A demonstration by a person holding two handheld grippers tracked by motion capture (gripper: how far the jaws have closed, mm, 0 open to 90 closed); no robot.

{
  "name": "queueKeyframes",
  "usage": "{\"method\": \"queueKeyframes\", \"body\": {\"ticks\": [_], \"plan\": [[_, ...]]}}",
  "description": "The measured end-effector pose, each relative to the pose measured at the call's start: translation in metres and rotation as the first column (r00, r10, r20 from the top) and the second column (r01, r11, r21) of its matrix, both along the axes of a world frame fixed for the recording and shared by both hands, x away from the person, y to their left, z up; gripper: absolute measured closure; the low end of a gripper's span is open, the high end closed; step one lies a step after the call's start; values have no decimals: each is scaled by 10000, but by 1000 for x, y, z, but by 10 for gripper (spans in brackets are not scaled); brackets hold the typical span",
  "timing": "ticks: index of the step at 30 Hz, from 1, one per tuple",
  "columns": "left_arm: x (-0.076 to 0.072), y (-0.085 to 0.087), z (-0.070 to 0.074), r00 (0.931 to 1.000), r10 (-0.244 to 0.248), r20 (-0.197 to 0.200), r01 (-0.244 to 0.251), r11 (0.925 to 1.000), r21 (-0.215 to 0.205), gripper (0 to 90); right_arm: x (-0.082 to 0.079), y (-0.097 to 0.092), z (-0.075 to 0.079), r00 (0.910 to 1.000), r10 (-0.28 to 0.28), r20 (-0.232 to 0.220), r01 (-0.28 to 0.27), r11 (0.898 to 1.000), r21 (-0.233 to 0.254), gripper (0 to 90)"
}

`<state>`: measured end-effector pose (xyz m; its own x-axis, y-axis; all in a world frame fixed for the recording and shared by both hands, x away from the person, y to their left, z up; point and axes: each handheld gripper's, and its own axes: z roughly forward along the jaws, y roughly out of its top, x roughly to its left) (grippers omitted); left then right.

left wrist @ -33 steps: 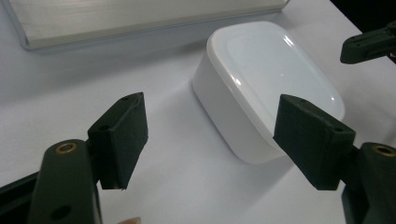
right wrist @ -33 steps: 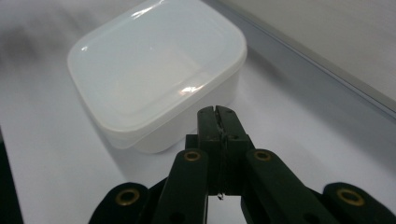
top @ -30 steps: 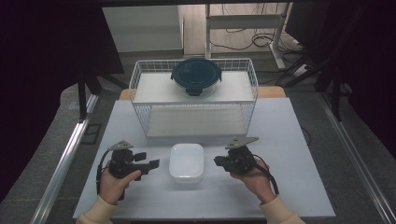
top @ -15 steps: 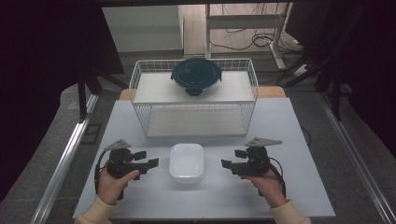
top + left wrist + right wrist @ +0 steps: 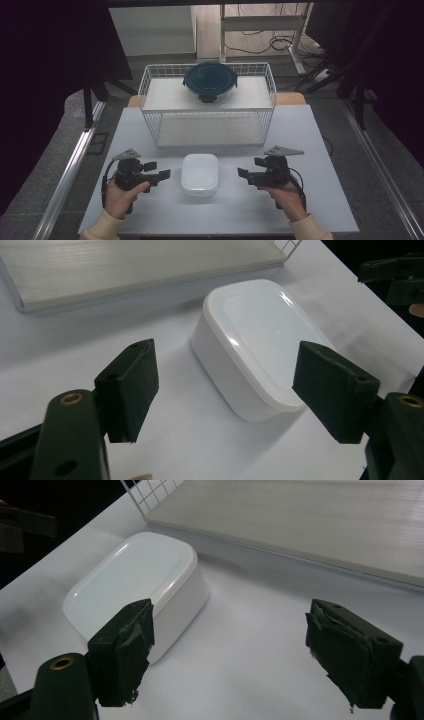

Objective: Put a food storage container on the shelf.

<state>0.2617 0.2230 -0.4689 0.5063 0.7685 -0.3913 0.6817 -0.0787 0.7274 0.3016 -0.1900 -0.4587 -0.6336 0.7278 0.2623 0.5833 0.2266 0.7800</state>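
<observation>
Moved since a second ago: right gripper has drawn back from the white box toward the right side of the table, and its jaws have just been opening, with nothing between them; the box and the left hand sit as they did.
Right gripper: released, jaws spread wide, the box ahead and off to one side of them in the right gripper view.
Left gripper: released as well, jaws wide, aimed at the box from the other side, just short of it.
White box: lidded, flat on the table between the two grippers, in front of the wire basket.
Basket: holds a dark round lidded bowl on its upper shelf.
Step in hand: probably setting up a fresh grip on the box.
Doing it well: square the jaws to the box's walls, come in low under the lid's lip, close gently so the smooth plastic doesn't skid.
</observation>
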Motion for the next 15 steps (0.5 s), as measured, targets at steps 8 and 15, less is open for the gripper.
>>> {"method": "queueKeyframes", "body": {"ticks": [8,15], "plan": [[4,0,1,9996,25,-269,-34,9993,-361,258,2,5,2,9998,-99,-173,103,9997,242,195],[9,0,0,9993,-19,-375,4,9992,-400,260,3,15,3,9999,58,-158,-54,9997,247,209]]}}
